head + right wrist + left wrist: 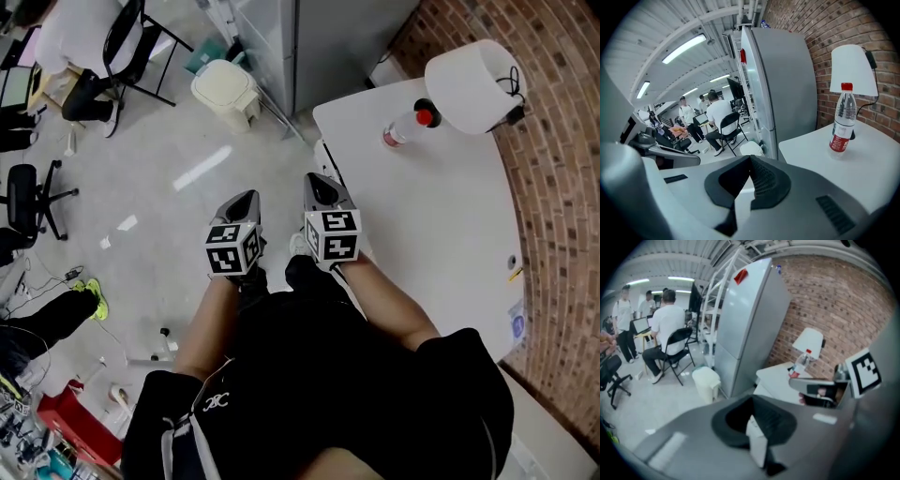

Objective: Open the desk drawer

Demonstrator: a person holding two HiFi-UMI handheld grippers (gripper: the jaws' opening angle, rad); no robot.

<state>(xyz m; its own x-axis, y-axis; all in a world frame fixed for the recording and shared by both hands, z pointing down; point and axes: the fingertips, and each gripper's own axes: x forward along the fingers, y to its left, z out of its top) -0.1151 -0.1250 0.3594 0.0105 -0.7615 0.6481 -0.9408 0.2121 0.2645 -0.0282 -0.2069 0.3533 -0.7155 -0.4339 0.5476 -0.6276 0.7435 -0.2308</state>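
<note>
A smooth white desk with rounded corners (441,225) stands against a rough red brick wall (562,216). On its far end are a clear plastic bottle with a red cap and red label (403,128) and, just beside it, a matte white drum-shaped lamp shade (473,84). A tall grey metal cabinet (785,79) with flat glossy panels rises beyond the desk, and a cream plastic lidded bin (228,92) sits on the shiny pale floor (187,178). The drawer itself cannot be made out; the desk's near left edge lies just beside the right gripper (322,183). That gripper's ribbed black pads (761,180) meet at the tips with nothing between them. The left gripper (246,199), over the floor close beside the right, is likewise closed and empty.
</note>
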